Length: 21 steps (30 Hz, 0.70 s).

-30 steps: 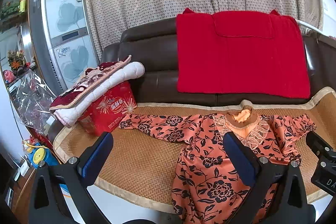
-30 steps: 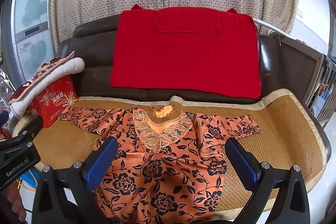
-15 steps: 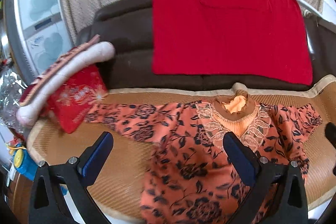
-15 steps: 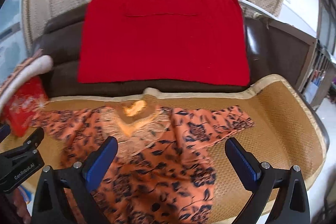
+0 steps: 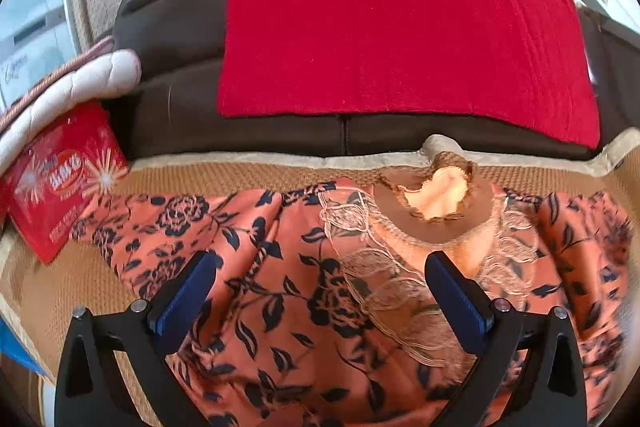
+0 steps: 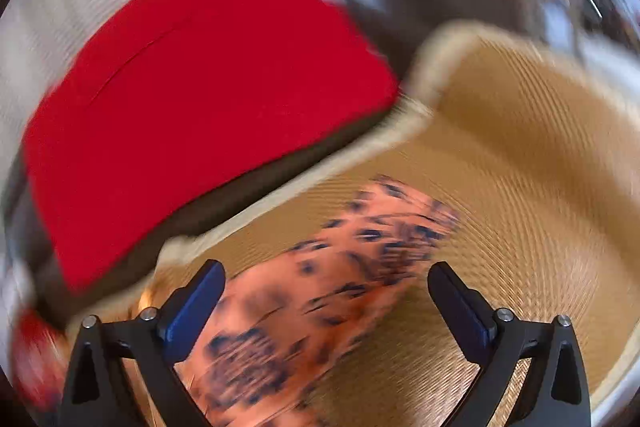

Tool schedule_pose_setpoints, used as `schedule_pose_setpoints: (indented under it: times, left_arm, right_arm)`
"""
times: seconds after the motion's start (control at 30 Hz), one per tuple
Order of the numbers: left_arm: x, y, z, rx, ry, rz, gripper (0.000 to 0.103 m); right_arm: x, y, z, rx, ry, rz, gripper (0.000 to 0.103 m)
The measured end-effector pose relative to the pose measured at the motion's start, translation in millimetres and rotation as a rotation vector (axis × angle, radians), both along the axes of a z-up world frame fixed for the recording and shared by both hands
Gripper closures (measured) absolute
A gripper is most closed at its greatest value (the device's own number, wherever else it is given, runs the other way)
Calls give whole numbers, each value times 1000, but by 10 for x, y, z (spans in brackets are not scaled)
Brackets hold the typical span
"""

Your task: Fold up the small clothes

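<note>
The floral blouse (image 5: 280, 291) is thin cloth with a soft satin sheen, its neckline (image 5: 436, 223) trimmed in open lace — the woven mat (image 5: 248, 175) beneath looks coarse and matt, edged in pale cloth. The sofa (image 5: 180, 107) is smooth dark leather-like material; the red cloth (image 5: 400, 39) over it is matt, finely knitted. The gift box (image 5: 60, 179) is glossy — printed.

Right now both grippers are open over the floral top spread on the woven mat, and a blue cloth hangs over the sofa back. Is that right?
Not quite: the cloth over the sofa back is red, not blue, as the left wrist view shows. The rest holds: the left gripper and right gripper are open over the floral top on the woven mat.
</note>
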<state>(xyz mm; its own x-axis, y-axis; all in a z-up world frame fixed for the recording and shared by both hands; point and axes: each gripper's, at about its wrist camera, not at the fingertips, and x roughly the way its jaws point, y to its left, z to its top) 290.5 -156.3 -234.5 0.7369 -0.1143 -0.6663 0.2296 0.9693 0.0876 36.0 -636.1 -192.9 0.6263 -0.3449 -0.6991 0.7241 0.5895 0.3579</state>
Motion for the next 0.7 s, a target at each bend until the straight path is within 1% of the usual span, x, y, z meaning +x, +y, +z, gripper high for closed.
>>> schedule_pose_setpoints:
  times: [0.03,0.07,0.1,0.13,0.23,0.27,0.3,0.33,0.37,0.4,0.5,0.57,0.63,0.7]
  left_arm:
    - [27,-4,-29,8,-2,-10,0]
    - [66,-5,-61,14,6,-17,0]
    - [107,5,-91,16,17,-21,0]
    - [135,8,-108,14,28,-24,0]
    - [172,0,-113,11,24,-7,0]
    - [177,-1,-109,9,19,-7,0]
    - [179,-4,-107,9,14,-8,0]
    - [181,-7,-110,12,9,-7,0]
    - [192,-11,-123,18,9,-6,0]
    - [206,-14,-138,21,14,-7,0]
    - [236,-17,-164,20,30,-6,0]
    - [237,-22,-169,18,33,-7,0]
    - [227,-25,-166,21,31,-15,0]
    - [220,-19,-158,24,24,-17,0]
  right_arm:
    - [-137,-248,-157,108,-61,-63,5]
    - [-212,-405,-257,184,-110,-102,8]
    - [-266,-517,-328,232,-140,-130,10]
    - [-308,-640,-394,274,-167,-160,13]
    - [-276,-863,-495,305,-190,-192,26]
    - [-208,-925,-593,368,-193,-183,39]
    - [-162,-979,-688,413,-187,-177,47]
    - [-89,-978,-781,469,-156,-170,60]
    - [-26,-938,-831,492,-102,-171,62]
    - [15,-889,-828,488,-74,-162,62]
    - [124,-772,-716,472,-46,-124,62]
    - [219,-736,-718,463,-9,-117,62]
    - [280,-713,-763,479,-10,-121,62]
    - [315,-687,-739,468,-22,-122,63]
